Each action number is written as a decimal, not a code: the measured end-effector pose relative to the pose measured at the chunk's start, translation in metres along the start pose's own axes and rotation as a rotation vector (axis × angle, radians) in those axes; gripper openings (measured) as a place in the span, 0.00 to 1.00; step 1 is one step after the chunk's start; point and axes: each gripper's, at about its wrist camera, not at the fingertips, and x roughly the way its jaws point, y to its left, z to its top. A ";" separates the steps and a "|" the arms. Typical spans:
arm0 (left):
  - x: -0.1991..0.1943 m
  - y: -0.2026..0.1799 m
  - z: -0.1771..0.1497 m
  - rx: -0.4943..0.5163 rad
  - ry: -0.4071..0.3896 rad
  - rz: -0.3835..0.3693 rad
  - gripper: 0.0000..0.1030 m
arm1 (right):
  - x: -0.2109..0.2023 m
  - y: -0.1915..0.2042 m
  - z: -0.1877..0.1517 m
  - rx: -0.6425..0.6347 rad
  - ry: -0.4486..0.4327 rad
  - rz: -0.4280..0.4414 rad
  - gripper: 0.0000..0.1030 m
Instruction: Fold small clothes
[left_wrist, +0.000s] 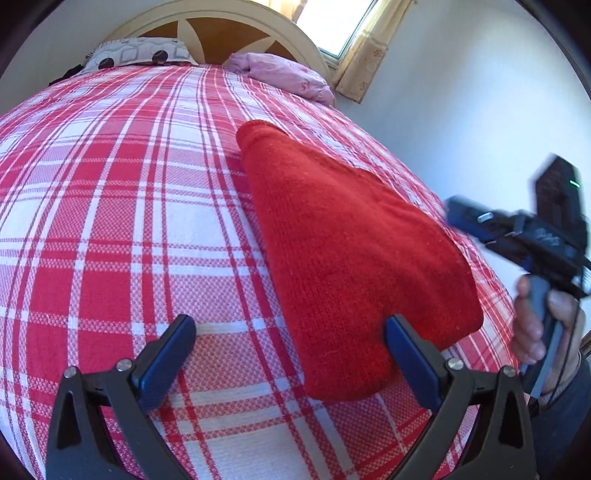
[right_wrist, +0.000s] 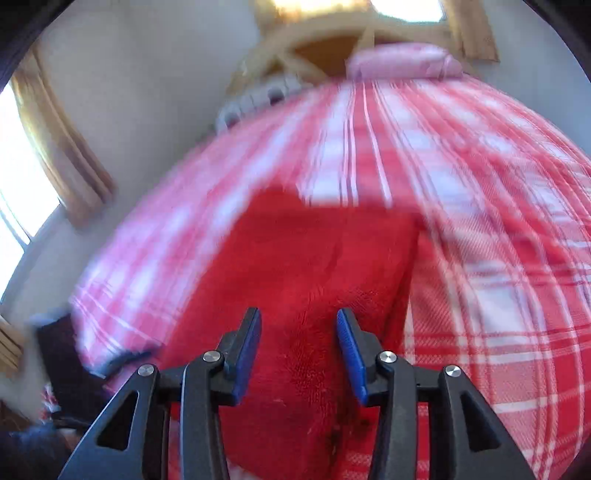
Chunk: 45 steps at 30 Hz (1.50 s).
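Note:
A red knit garment (left_wrist: 343, 236) lies folded on the red-and-white plaid bedspread (left_wrist: 129, 206). My left gripper (left_wrist: 290, 330) is open and empty, just above the bed, with its right finger at the garment's near edge. The right gripper (left_wrist: 480, 221) shows at the right in a hand, beyond the garment's right side. In the blurred right wrist view, my right gripper (right_wrist: 299, 328) is open and empty above the red garment (right_wrist: 306, 266).
A patterned pillow (left_wrist: 140, 53) and a pink pillow (left_wrist: 284, 72) lie at the headboard (left_wrist: 236, 26). A curtained window (left_wrist: 351, 26) is at the back right. The white wall (left_wrist: 461, 110) runs along the bed's right side.

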 end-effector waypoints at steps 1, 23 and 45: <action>0.000 0.000 0.001 0.006 -0.003 0.006 1.00 | 0.011 0.004 -0.004 -0.054 0.008 -0.051 0.42; 0.024 -0.013 0.016 -0.007 0.063 -0.103 1.00 | 0.036 -0.111 0.038 0.387 -0.090 0.207 0.58; 0.040 -0.042 0.012 0.121 0.118 0.015 1.00 | 0.071 -0.114 0.038 0.355 -0.063 0.279 0.27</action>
